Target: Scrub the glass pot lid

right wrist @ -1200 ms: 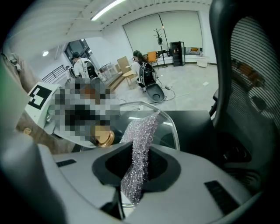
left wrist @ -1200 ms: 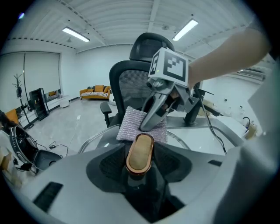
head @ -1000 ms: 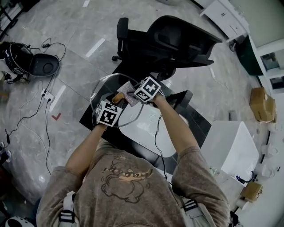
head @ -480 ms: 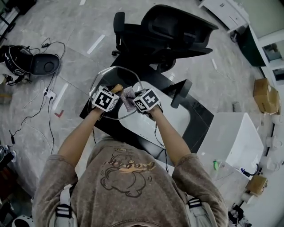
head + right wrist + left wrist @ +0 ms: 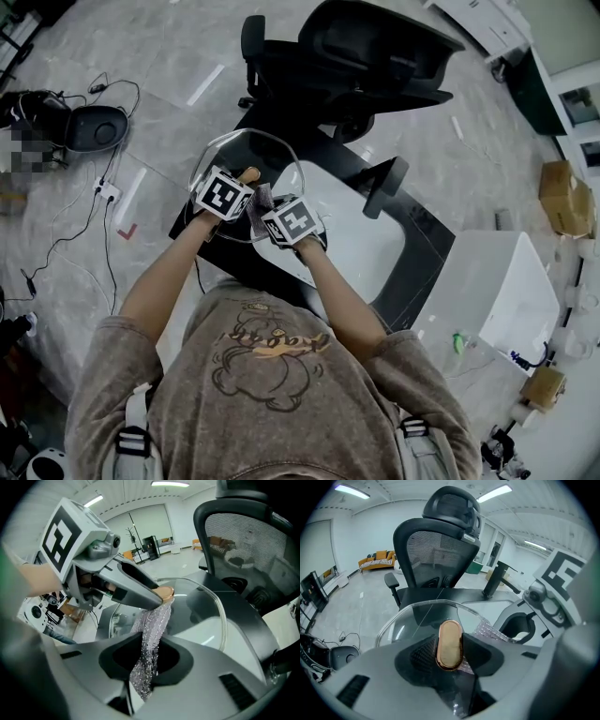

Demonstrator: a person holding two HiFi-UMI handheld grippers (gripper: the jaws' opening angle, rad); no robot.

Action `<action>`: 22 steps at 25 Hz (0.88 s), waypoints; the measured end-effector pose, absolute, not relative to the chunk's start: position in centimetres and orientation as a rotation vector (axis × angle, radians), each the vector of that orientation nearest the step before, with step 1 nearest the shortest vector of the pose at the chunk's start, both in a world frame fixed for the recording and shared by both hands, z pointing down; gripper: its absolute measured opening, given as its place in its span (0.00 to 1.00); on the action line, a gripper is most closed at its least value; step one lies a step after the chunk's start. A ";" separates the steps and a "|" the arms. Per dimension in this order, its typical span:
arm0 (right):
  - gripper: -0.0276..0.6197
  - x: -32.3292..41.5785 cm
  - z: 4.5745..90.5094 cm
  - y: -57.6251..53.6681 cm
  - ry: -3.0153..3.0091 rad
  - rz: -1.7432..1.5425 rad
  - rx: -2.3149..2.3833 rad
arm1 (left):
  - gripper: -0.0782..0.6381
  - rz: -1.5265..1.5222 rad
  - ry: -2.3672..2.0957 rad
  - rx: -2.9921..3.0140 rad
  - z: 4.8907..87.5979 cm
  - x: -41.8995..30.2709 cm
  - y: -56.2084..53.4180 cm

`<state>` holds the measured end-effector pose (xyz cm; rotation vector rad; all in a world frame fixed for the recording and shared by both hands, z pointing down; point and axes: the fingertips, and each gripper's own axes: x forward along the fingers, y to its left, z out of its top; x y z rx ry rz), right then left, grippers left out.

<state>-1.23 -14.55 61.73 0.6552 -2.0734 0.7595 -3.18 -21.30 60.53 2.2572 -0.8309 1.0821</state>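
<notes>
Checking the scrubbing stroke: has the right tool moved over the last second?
Yes. The right tool, gripping the silver scrub cloth, has drawn back toward the person, away from the office chair's armrest.

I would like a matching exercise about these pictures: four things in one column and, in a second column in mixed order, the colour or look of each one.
Column A
1. lid knob
2. scrub cloth
3. office chair
4. glass pot lid

Column B
a. black, with a mesh back
b. clear, see-through
c. golden-brown, oval
d. silvery, glittering

Right pairs: 1-c, 2-d, 3-a, 4-b.
</notes>
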 end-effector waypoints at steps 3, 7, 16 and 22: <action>0.17 -1.7 62.1 -13.4 -2.066 0.795 0.634 | 0.37 1.082 -0.816 2.240 60.7 -3.1 -21.3; 0.17 -3.7 62.4 -12.5 -2.090 0.806 0.658 | 0.37 1.085 -0.811 2.230 60.7 -3.2 -21.3; 0.17 -7.6 61.1 -10.2 -2.206 0.986 0.597 | 0.37 1.080 -0.803 2.228 60.7 -3.1 -21.4; 0.17 -11.6 61.6 -9.2 -2.265 1.063 0.640 | 0.37 1.070 -0.803 2.221 60.7 -3.2 -21.4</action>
